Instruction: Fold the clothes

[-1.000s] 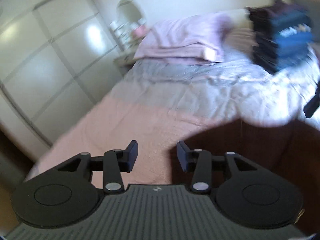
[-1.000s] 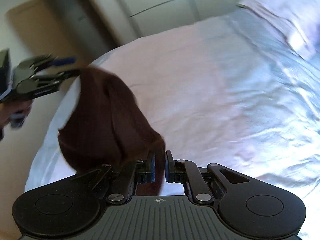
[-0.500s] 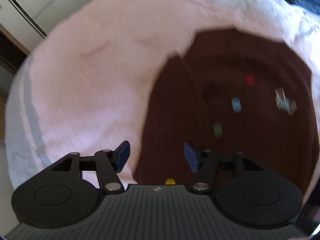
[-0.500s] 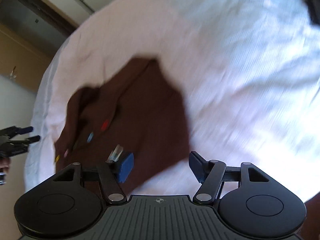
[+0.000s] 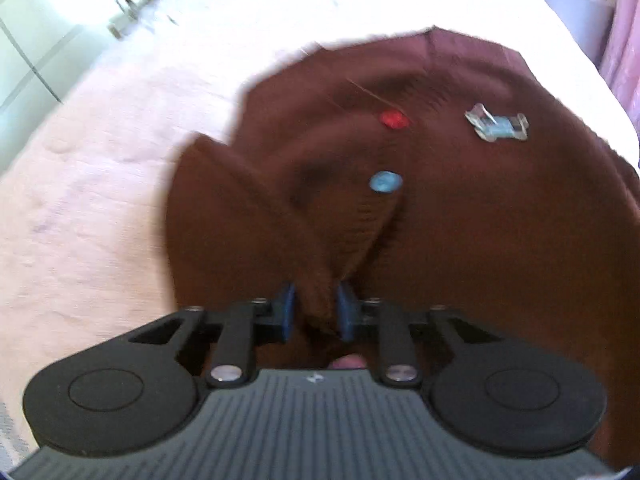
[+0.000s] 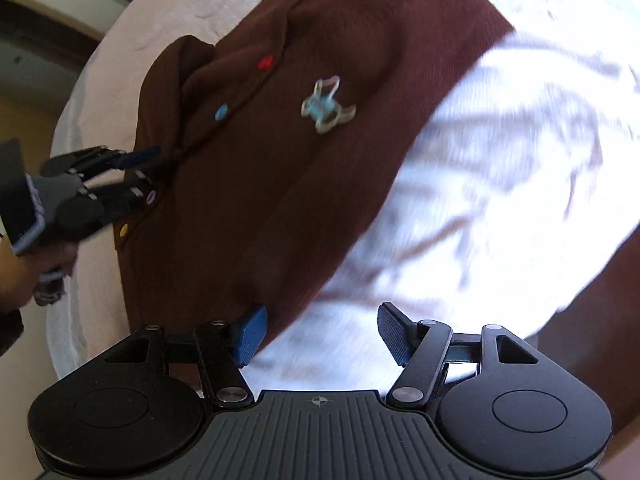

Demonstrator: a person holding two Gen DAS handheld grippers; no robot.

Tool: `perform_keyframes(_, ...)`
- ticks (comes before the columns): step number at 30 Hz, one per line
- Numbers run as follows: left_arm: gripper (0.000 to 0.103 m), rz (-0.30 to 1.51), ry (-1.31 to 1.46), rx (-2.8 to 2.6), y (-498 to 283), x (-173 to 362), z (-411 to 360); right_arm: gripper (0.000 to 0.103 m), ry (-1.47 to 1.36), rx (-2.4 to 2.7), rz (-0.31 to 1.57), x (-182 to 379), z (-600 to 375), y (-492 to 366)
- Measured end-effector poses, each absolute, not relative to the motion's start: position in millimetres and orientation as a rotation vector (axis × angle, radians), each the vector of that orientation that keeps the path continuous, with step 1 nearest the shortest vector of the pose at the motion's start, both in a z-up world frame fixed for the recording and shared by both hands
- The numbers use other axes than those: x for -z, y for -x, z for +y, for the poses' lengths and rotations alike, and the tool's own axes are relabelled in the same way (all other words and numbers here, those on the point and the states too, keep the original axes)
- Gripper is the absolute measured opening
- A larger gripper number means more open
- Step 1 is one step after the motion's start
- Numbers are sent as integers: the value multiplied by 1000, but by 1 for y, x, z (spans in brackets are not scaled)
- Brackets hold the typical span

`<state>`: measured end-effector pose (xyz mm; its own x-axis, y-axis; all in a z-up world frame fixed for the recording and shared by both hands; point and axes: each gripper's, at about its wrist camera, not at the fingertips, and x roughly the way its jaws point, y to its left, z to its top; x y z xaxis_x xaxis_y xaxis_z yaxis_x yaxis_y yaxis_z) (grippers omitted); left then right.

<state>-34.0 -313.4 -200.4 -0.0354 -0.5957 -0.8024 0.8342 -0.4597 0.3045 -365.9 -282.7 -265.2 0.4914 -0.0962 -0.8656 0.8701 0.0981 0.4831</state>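
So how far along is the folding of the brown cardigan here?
Done: the brown cardigan lies spread on the bed, buttons up. In hand: the left gripper is closing on a pinched ridge of cloth near the button line; the right gripper is open over the garment's edge, holding nothing. Left: every fold; no sleeve or side looks turned in yet.

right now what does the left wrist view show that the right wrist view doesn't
Only the left wrist view shows the left gripper from behind, its jaws closing on a pinched ridge of the dark brown knitted cardigan.

Only the right wrist view shows the right gripper with jaws open over the cardigan's edge and the pale bedspread, plus the yellow button and the person's hand.

Both show the cardigan, its red button, blue button and pale blue patch.
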Motion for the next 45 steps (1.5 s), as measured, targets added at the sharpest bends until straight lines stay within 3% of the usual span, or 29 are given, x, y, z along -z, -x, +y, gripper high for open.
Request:
perform_keyframes(4, 12, 312, -1008, 1485, -64, 145, -312, 65, -1288, 826, 783, 259, -258, 345)
perform_keyframes(7, 14, 349, -990, 1286, -121, 133, -310, 65, -1265, 802, 786, 257, -249, 328)
perform_keyframes(11, 33, 406, -978, 1120, -159, 132, -296, 65, -1249, 768, 779, 258, -245, 314)
perform_keyframes(13, 42, 425, -982, 1193, -135, 140, -278, 65, -1244, 765, 784, 257, -243, 315)
perform_keyframes(21, 48, 548, -1053, 1598, 8, 177, -176, 65, -1177, 868, 820, 236, -249, 363)
perform_keyframes(28, 60, 349, -1265, 1786, 107, 198, -92, 65, -1087, 909, 851, 231, -299, 413)
perform_keyframes(32, 60, 234, -1386, 1739, 147, 217, -76, 65, -1055, 878, 848, 239, -339, 430)
perform_keyframes(35, 50, 166, -1468, 1656, 168, 229, -77, 65, -1038, 878, 799, 242, -375, 444)
perform_keyframes(37, 12, 154, -1513, 1596, 178, 237, -83, 65, -1022, 885, 772, 248, -402, 450)
perform_keyframes(45, 5, 213, -1504, 1595, 183, 219, -85, 65, -1011, 846, 677, 296, -489, 469)
